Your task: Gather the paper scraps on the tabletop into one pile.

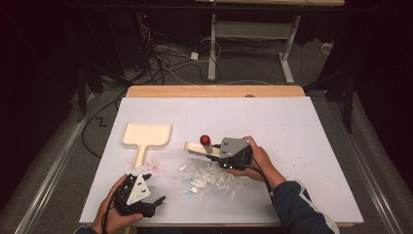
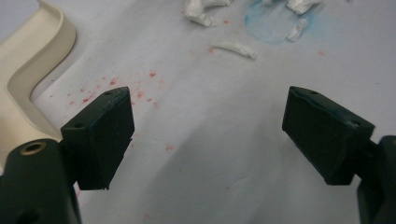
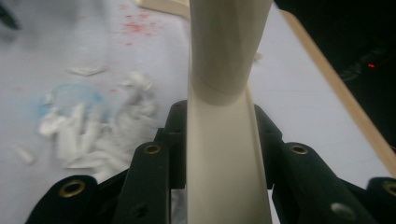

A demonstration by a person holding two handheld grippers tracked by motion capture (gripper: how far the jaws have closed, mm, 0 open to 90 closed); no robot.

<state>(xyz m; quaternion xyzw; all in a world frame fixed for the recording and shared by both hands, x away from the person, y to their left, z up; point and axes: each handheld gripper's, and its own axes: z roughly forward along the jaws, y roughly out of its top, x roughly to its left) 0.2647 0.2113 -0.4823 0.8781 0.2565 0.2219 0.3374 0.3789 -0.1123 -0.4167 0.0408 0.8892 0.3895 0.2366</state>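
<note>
- The cream dustpan (image 1: 146, 135) lies flat on the white table (image 1: 311, 126), left of centre; its tray holds nothing that can be made out.
- Its handle points toward the person, the wide mouth toward the far edge; red specks (image 1: 155, 165) dot the sheet beside the handle.
- The right gripper (image 1: 220, 151) is clamped on the cream handle of a brush (image 1: 195, 147), which runs straight out between its jaws.
- The brush lies left to right, its head toward the dustpan, with a red knob (image 1: 205, 140) just by it.
- White scraps (image 1: 210, 176) lie heaped just in front of the brush, over a blue smear (image 2: 271, 23).
- The left gripper (image 1: 157, 198) hangs near the front edge, jaws spread wide with nothing between.
- The table's right half is bare.
</note>
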